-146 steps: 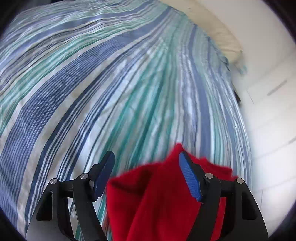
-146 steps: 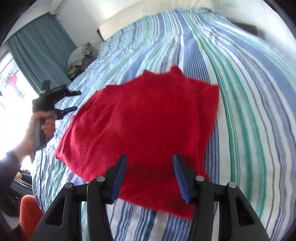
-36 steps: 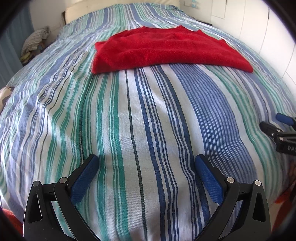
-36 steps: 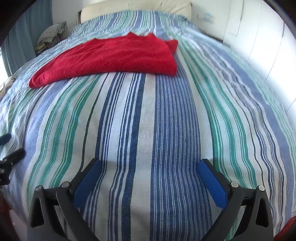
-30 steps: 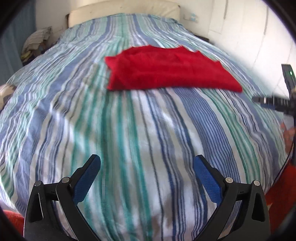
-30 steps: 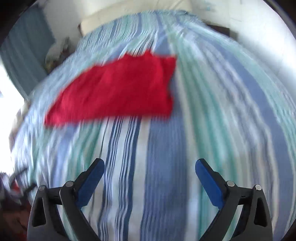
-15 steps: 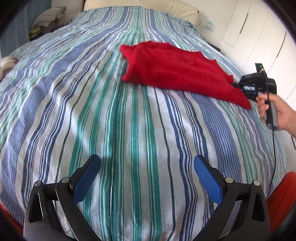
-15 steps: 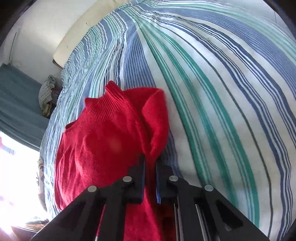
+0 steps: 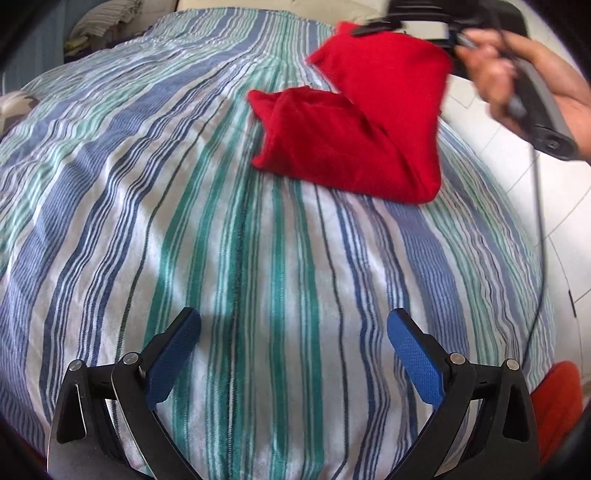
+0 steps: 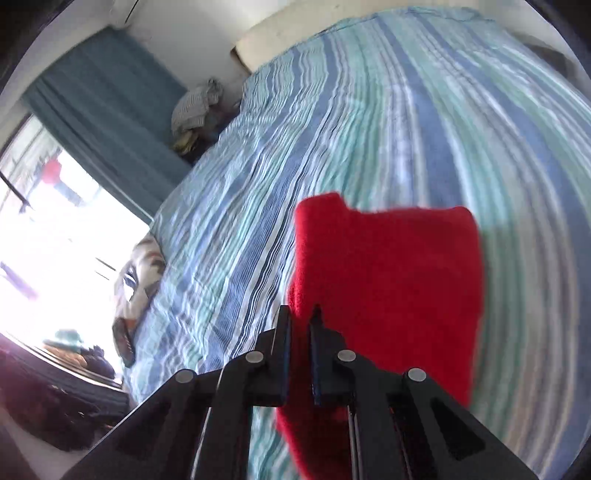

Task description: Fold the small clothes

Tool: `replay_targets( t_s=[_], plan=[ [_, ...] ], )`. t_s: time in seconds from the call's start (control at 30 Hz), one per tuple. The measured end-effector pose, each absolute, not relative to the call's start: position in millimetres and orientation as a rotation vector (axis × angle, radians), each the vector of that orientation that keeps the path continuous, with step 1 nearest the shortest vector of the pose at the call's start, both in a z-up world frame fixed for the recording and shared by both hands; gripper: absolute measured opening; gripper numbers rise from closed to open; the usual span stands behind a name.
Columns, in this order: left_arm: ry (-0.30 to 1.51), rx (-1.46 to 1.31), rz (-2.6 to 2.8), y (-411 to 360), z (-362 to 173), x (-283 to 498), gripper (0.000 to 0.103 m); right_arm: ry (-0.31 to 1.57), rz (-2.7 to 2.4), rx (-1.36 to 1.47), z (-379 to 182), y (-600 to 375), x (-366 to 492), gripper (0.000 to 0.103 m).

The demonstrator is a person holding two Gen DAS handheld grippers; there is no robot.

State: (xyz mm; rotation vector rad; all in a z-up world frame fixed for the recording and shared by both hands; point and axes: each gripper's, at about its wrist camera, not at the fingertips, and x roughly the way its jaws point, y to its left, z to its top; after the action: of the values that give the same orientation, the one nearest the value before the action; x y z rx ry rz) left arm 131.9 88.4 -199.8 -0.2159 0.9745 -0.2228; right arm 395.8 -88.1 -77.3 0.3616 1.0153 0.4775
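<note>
A red knit sweater (image 9: 343, 144) lies on the striped bed, with one end lifted and carried over the rest. My right gripper (image 10: 300, 314) is shut on that lifted end of the sweater (image 10: 388, 273) and holds it above the bed; it also shows in the left wrist view (image 9: 376, 27), held by a hand. My left gripper (image 9: 293, 332) is wide open and empty, low over the bed's near end, well short of the sweater.
The blue, green and white striped bedspread (image 9: 221, 229) covers the bed. A pile of clothes (image 10: 195, 107) sits by a teal curtain (image 10: 107, 99) at the bed's far left. A patterned cushion (image 10: 136, 284) lies at the bed's left edge. White cupboards (image 9: 535, 192) stand on the right.
My right gripper, shut on the sweater's end, has lifted it off the bed and swung it over the rest. My left gripper stays open and has barely moved.
</note>
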Motion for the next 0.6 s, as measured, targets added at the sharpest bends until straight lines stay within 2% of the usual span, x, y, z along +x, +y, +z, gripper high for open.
replay_targets(
  t_s=[0.03,0.07,0.1,0.13,0.27,0.4,0.53,0.6],
  plan=[
    [0.980,-0.215,-0.213,91,-201,132,0.101,1.047,0.489,0.364,-91,-75,393,0.020],
    [0.982,-0.214,-0.206,92,-202,132,0.101,1.092,0.510,0.387,-106,-67,396,0.037],
    [0.982,-0.214,-0.202,94,-202,131,0.101,1.139,0.518,0.421,-121,-60,398,0.044],
    [0.981,-0.217,-0.196,97,-201,130,0.101,1.160,0.534,0.474,-132,-58,396,0.046],
    [0.993,-0.269,-0.183,109,-199,134,0.101,1.056,0.657,0.563,-111,-78,379,0.046],
    [0.995,-0.339,-0.182,118,-199,138,0.101,1.005,0.555,0.359,-88,-110,365,0.046],
    [1.001,-0.322,-0.171,113,-201,138,0.101,1.090,0.522,0.245,-130,-110,358,0.034],
    [1.000,-0.282,-0.158,107,-204,138,0.101,1.123,0.547,0.186,-159,-84,351,0.034]
  ],
)
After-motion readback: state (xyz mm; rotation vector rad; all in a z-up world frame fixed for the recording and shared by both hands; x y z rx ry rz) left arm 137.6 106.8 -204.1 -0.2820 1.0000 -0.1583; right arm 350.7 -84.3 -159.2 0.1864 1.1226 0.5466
